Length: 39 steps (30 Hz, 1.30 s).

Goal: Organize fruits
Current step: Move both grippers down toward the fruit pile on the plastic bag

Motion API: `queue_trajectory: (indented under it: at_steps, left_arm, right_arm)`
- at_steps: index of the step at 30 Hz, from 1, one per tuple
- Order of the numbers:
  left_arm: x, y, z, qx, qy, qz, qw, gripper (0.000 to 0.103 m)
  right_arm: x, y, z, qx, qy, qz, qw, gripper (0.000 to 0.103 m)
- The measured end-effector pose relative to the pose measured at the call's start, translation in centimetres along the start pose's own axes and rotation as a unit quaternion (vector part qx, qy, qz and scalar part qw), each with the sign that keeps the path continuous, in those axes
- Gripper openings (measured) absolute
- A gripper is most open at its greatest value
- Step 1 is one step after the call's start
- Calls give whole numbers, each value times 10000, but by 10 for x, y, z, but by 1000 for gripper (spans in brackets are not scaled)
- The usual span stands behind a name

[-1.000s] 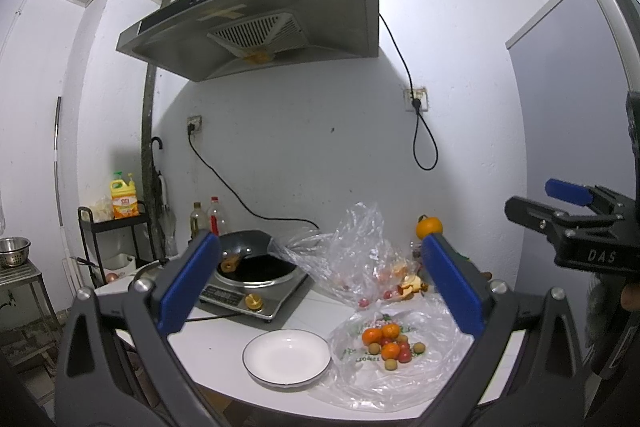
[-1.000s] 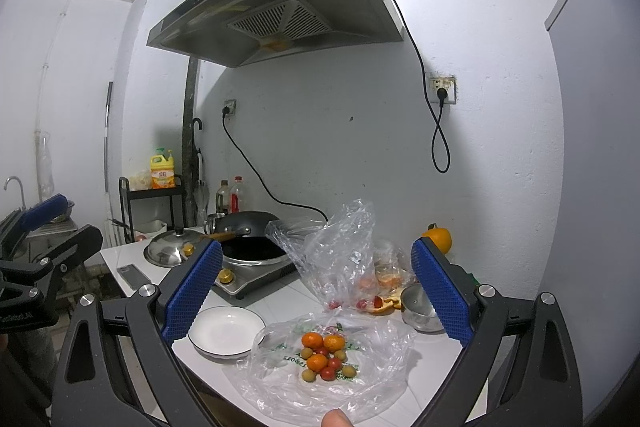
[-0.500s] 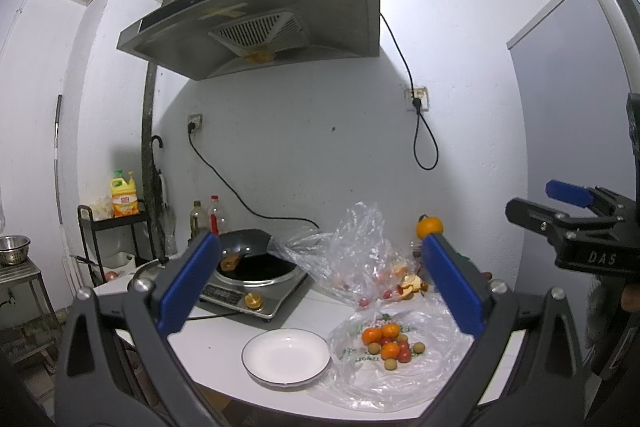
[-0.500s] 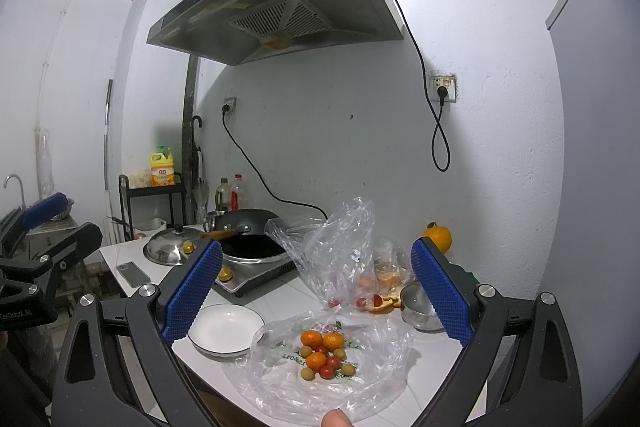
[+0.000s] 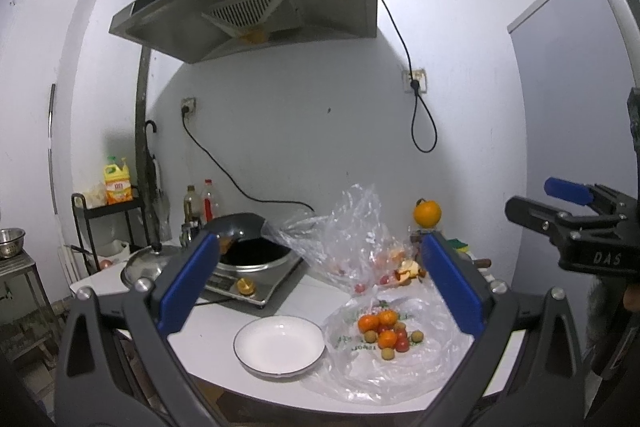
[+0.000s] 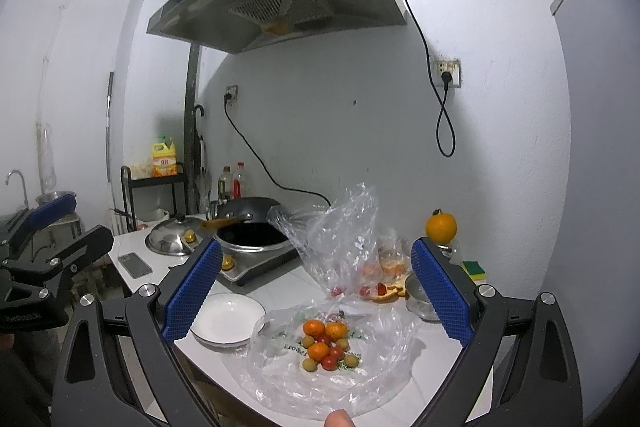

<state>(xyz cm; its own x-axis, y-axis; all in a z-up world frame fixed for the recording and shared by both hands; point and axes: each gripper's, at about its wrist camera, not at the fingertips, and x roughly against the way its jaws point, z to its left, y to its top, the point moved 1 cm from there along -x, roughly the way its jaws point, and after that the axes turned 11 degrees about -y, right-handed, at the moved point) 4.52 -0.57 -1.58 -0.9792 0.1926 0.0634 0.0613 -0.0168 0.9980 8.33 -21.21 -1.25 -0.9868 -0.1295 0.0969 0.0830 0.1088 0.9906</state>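
A pile of small fruits (image 5: 386, 333), oranges, red tomatoes and tan round ones, lies on a flat clear plastic bag (image 5: 400, 367) on the white counter; the pile also shows in the right wrist view (image 6: 326, 345). An empty white plate (image 5: 279, 344) sits just left of it, also seen in the right wrist view (image 6: 227, 319). My left gripper (image 5: 320, 287) is open and empty, held above and short of the plate and fruits. My right gripper (image 6: 316, 291) is open and empty, above the fruit pile.
A crumpled clear bag (image 5: 344, 239) with more fruit stands behind the pile. A large orange (image 5: 427, 213) sits at the back right. An induction cooker with a black wok (image 5: 250, 255), a pot lid (image 6: 174, 237), a phone (image 6: 135, 264) and a metal bowl (image 6: 418, 297) share the counter.
Both grippers have moved slightly; the view has shifted a little and the counter sits marginally closer. Nothing on the counter has moved.
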Motion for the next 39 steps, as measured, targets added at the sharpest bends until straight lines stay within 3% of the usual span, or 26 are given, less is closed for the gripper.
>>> queue_trajectory:
  at_steps: [7,20,39]
  left_arm:
    - [-23,-17,0,87,-69,242,9996,102]
    - [-82,-59,4,248,-197,936,9951,102]
    - [-176,-115,-15,135,-514,1856,9812,102]
  right_arm:
    - [-16,-9,-8,-16,4,175,9998,97]
    - [-79,-50,-17,67,-47,939,9956,97]
    - [-157,-104,-42,131,225,1574,9872,97]
